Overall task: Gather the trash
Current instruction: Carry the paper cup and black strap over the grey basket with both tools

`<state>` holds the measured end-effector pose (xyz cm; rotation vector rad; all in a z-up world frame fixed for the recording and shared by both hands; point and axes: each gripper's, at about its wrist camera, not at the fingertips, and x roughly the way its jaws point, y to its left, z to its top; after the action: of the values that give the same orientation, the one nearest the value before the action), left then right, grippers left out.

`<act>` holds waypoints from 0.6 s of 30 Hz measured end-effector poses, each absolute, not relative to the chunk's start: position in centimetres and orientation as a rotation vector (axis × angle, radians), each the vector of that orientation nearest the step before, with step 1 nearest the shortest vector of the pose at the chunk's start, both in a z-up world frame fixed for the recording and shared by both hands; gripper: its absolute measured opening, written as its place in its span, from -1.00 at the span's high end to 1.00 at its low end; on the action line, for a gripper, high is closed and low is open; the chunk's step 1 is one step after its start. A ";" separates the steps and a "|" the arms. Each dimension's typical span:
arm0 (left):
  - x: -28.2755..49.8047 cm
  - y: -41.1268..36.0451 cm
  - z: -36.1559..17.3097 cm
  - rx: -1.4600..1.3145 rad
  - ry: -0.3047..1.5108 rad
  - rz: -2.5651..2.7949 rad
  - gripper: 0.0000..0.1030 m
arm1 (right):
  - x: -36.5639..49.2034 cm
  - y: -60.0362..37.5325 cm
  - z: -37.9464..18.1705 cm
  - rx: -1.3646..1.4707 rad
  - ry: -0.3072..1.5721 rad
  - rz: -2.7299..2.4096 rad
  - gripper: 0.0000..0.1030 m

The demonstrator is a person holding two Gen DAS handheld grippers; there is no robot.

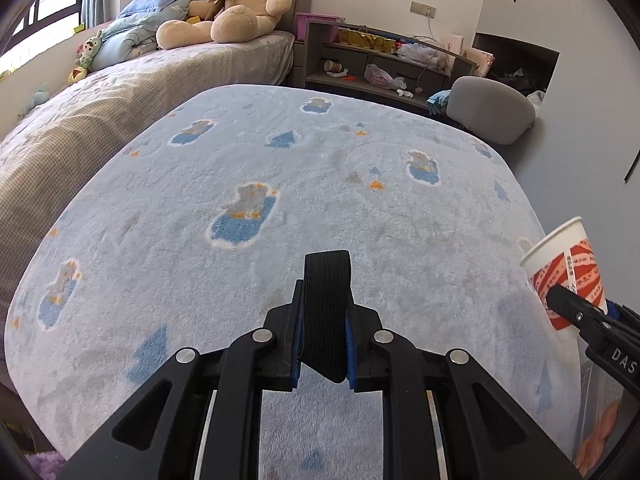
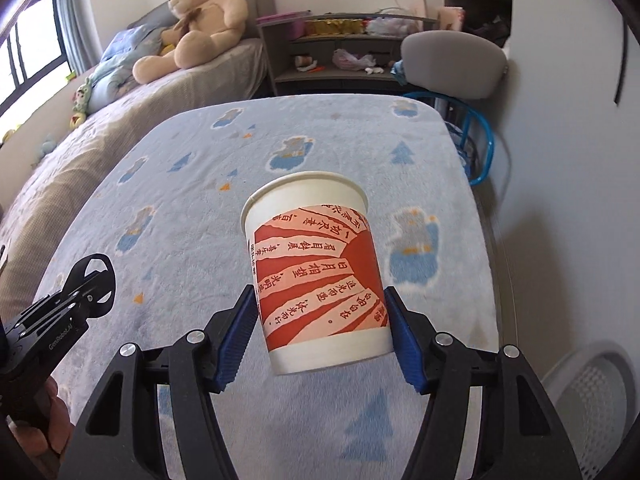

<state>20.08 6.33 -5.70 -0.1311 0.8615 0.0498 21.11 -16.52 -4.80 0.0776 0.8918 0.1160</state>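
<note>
My right gripper (image 2: 320, 312) is shut on a white paper cup (image 2: 316, 264) with a red and orange printed band, holding it a little tilted above the light blue fleece blanket (image 2: 180, 200). The cup (image 1: 564, 272) and the right gripper (image 1: 576, 308) also show at the right edge of the left wrist view. My left gripper (image 1: 324, 328) is shut on a black fabric strap (image 1: 326, 312) that loops up between its blue pads, over the blanket (image 1: 280, 168). The left gripper (image 2: 86, 284) with the strap loop shows at the left of the right wrist view.
A bed (image 1: 100, 92) with a big teddy bear (image 1: 236, 4) and pillows lies to the left. A cluttered grey shelf (image 1: 376, 64) and a grey chair (image 1: 490, 112) stand beyond the blanket. A white mesh bin (image 2: 592, 404) sits at lower right, a blue hoop (image 2: 484, 148) by the chair.
</note>
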 end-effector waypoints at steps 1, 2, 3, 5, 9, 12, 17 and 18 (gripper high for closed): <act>19.9 6.2 -5.6 -0.128 0.858 0.047 0.69 | 20.2 -16.7 -4.7 0.082 0.882 0.090 -0.19; 19.7 6.1 -5.5 -0.126 0.855 0.043 0.69 | 19.4 -17.0 -4.7 0.083 0.873 0.074 -0.19; 19.5 5.9 -5.3 -0.124 0.850 0.039 0.69 | 18.4 -17.2 -4.6 0.082 0.863 0.061 -0.19; 18.8 5.5 -4.9 -0.109 0.835 0.027 0.69 | 16.7 -17.5 -4.4 0.081 0.848 0.032 -0.19; 17.2 3.9 -4.3 -0.063 0.823 -0.013 0.69 | 13.5 -18.9 -3.9 0.116 0.825 -0.004 -0.19; 15.8 2.2 -3.9 -0.022 0.821 -0.053 0.69 | 11.1 -20.2 -3.4 0.131 0.803 -0.036 -0.19; 13.1 -1.4 -2.9 0.035 0.806 -0.125 0.69 | 7.1 -23.4 -2.8 0.178 0.784 -0.082 -0.19; 12.5 -2.3 -2.7 0.042 0.802 -0.143 0.69 | 6.3 -24.0 -2.7 0.178 0.782 -0.093 -0.19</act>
<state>12.46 -2.29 -2.67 0.0421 0.8021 -0.1430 6.35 -23.99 -2.65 0.1779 0.7823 -0.0930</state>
